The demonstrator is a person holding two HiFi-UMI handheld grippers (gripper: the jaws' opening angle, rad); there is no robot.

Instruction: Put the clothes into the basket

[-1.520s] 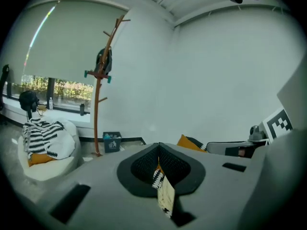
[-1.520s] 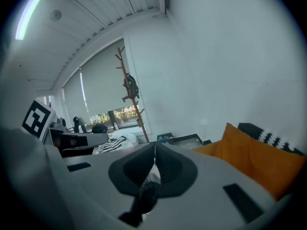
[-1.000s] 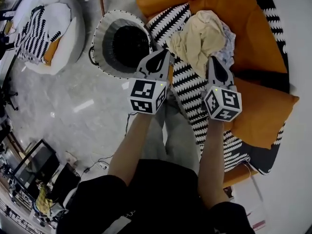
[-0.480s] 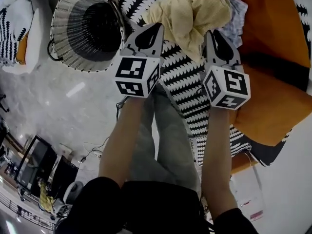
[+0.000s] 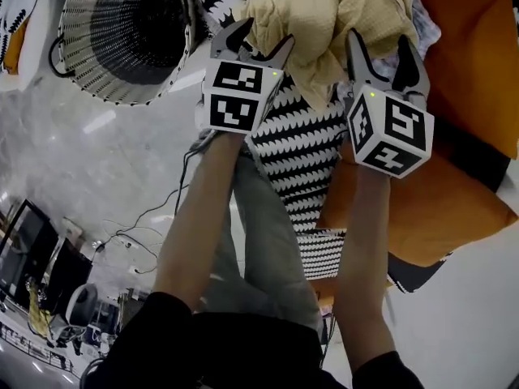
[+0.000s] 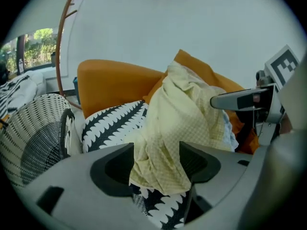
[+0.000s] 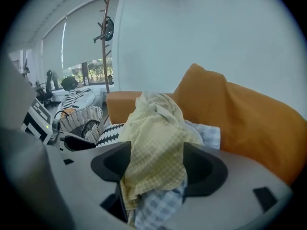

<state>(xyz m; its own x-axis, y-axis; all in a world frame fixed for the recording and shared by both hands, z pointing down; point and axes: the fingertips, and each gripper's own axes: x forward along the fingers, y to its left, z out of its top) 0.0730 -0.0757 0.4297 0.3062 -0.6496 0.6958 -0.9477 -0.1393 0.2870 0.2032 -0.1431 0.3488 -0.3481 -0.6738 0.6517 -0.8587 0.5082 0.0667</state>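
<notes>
**Head view:** Your left gripper point(image 5: 258, 43) and right gripper point(image 5: 381, 51) each carry a cube of black-and-white square markers. Both have just been opening, and their jaws stand spread at the edge of the yellow garment point(image 5: 324, 14). This soft, crumpled cloth is heaped on the orange sofa point(image 5: 466, 47), over a throw point(image 5: 300, 144) with black-and-white toothed stripes. The round woven basket point(image 5: 81, 39), pale outside and dark inside, stands on the glossy floor point(image 5: 97, 160) just beside the sofa.

**Left gripper view:** The yellow garment point(image 6: 177, 114) has a fine check weave. Its lower fold hangs between your spread jaws, and the pads do not press on it. The basket point(image 6: 29, 138) is at the left and has a dark handle.

**Right gripper view:** The jaws are wide apart with the yellow garment point(image 7: 153, 133) bunched between them. A blue-and-white checked garment point(image 7: 158, 207) lies under it, in front of a plump orange cushion point(image 7: 240, 123).
</notes>
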